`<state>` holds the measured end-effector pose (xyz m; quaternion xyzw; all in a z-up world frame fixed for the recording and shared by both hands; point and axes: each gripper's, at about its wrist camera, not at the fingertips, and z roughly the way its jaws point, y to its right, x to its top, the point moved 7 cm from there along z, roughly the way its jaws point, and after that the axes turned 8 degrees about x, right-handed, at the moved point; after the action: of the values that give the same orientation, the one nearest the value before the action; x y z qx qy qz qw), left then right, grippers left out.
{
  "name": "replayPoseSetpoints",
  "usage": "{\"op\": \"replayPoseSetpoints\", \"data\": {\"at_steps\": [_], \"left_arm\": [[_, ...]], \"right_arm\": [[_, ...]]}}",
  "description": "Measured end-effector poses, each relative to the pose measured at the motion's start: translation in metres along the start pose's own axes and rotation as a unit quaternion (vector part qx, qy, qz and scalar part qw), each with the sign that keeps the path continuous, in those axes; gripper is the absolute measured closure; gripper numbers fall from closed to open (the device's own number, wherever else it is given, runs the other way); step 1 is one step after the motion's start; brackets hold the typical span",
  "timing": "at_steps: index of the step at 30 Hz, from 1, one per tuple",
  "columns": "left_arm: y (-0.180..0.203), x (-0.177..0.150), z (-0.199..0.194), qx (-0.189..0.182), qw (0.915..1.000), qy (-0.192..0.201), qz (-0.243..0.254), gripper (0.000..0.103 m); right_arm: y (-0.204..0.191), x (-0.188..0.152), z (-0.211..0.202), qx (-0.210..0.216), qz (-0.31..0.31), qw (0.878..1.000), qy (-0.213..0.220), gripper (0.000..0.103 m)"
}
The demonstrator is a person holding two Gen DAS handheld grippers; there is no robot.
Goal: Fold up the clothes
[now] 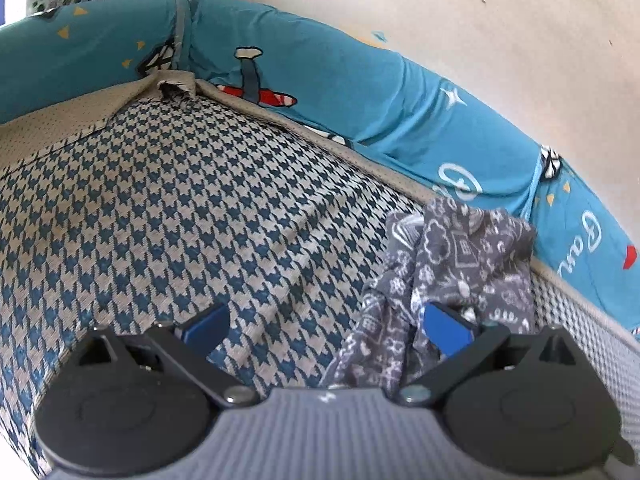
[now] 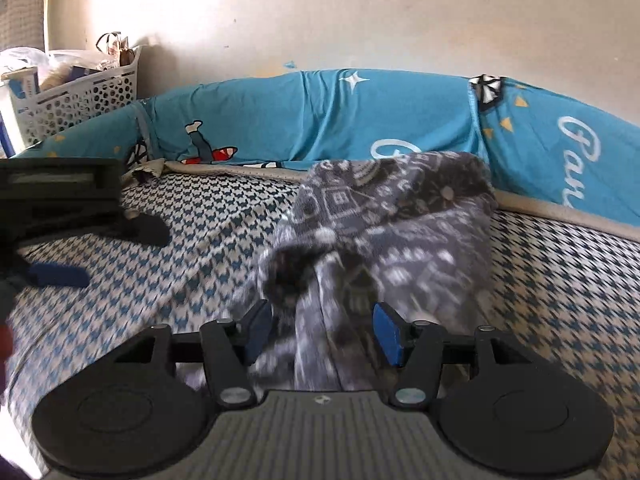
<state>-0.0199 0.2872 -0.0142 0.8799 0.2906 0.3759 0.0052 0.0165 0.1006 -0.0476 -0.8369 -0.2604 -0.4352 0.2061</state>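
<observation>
The grey patterned garment (image 2: 384,224) lies bunched on the bed (image 2: 560,264), near the far edge where the blue bolster (image 2: 400,120) runs along the wall. It sits straight ahead of the right tongs (image 2: 322,330), a strip of cloth passing loosely between the parted jaws, unpinched. The left tongs (image 1: 326,322) stand wide and hold nothing, the garment off to their right. The right hand is nearer. Open bed lies toward the left edge.

Two close wrist views (shared bedspread (image 1: 168,200))
</observation>
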Motion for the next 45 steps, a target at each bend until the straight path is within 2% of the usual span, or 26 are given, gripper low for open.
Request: {"op": "replayPoseSetpoints", "data": {"at_steps": [14,18,23,26,33,38,45], "left_arm": [[0.021,-0.051,0.004,-0.008,0.9946,-0.024,0.101,0.000],[0.022,-0.064,-0.001,-0.001,0.9917,-0.011,0.128,0.000],[0.014,-0.096,0.010,0.014,0.9916,-0.031,0.125,0.000],[0.021,-0.106,0.010,0.039,0.9847,-0.005,0.170,0.000],[0.019,-0.117,0.006,0.055,0.9861,0.027,0.155,0.000],[0.017,-0.123,0.004,0.065,0.9856,0.048,0.149,0.000],[0.016,-0.127,-0.001,0.071,0.9855,0.057,0.143,0.000]], "right_arm": [[0.028,-0.061,-0.105,-0.010,0.049,0.999,0.000,0.045],[0.041,-0.085,-0.118,-0.022,0.084,0.996,-0.004,0.045],[0.054,-0.104,-0.123,-0.020,0.127,0.992,-0.010,0.042],[0.056,-0.107,-0.125,-0.012,0.138,0.990,-0.010,0.041],[0.059,-0.121,-0.125,-0.007,0.184,0.983,-0.024,0.037],[0.057,-0.124,-0.126,-0.001,0.178,0.984,-0.031,0.036],[0.053,-0.126,-0.127,-0.002,0.176,0.984,-0.038,0.034]]}}
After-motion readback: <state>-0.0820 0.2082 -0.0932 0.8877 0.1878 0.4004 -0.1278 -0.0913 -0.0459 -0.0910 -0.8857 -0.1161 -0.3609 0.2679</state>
